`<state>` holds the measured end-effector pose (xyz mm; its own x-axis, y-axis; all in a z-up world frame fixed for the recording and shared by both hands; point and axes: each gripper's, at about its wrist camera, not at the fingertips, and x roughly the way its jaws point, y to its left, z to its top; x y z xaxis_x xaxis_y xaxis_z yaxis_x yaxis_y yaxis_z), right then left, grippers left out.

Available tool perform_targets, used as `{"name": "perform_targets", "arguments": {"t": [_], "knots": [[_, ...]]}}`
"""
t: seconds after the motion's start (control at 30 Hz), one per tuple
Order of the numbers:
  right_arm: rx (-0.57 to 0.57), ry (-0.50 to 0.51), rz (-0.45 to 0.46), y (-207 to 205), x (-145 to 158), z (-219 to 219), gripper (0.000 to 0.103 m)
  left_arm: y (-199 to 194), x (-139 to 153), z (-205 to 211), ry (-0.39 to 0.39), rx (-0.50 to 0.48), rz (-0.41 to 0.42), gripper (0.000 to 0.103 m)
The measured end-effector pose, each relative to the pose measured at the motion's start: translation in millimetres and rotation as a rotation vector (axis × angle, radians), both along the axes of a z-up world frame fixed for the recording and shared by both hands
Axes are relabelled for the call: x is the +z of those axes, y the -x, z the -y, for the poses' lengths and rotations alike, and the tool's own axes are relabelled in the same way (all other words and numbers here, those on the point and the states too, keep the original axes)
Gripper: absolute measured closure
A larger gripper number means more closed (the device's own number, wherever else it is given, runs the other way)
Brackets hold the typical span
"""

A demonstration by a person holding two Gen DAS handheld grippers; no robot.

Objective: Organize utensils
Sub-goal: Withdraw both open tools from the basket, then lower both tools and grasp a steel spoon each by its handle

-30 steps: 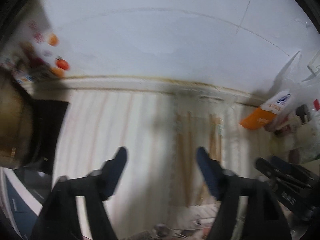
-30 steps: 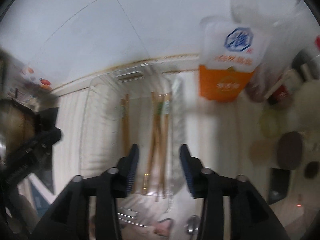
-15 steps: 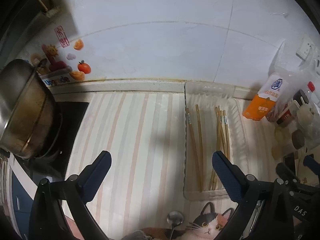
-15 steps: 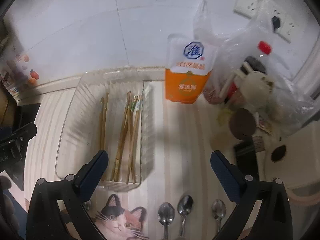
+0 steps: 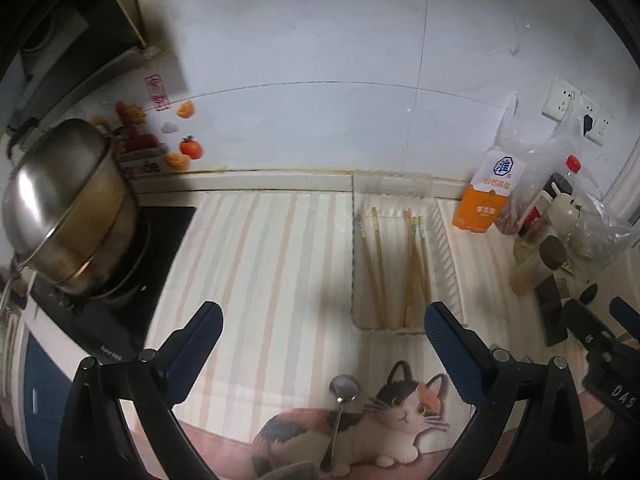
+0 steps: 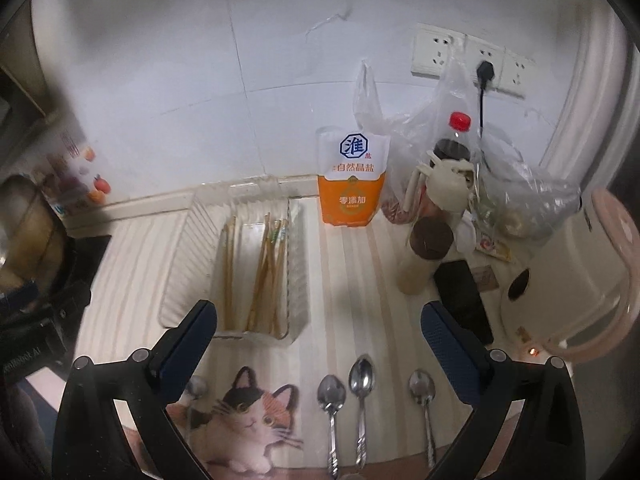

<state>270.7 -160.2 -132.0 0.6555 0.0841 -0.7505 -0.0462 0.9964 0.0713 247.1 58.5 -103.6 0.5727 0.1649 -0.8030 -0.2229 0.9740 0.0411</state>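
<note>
Both grippers are pulling back and up from the clear tray [image 6: 294, 240], jaws now spread wide with nothing between them. Three spoons [image 6: 362, 376] are lying on the bench just below the right gripper [image 6: 318, 334], handles pointing back at it, so it is nearer; the left gripper [image 5: 322, 338] is facing one spoon [image 5: 344, 390]. The chopsticks [image 6: 270, 272] are lying lengthwise in the tray. Handle ends are running out of view.

Black plastic left gripper [image 5: 323, 330], blue textured pads, silver screws, right gripper [image 6: 319, 330] seemingly identical
</note>
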Motion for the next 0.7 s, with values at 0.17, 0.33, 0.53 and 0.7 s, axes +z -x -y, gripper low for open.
{"name": "perform_targets", "arguments": {"t": [0.17, 0.33, 0.53, 0.7], "knots": [[-0.021, -0.067, -0.092, 11, -23, 19, 0.0, 11, -20, -10, 0.007, 0.001, -0.046, 0.0], [-0.045, -0.122, -0.261, 15, -87, 41, 0.035, 22, -83, -20, 0.0, 0.023, -0.194, 0.0], [-0.019, -0.177, -0.436, 17, -164, 40, 0.059, 28, -174, -6, 0.062, -0.033, -0.424, 0.006], [0.003, -0.137, -0.493, 10, -194, 28, 0.061, 24, -215, 11, 0.106, -0.07, -0.508, 0.021]]}}
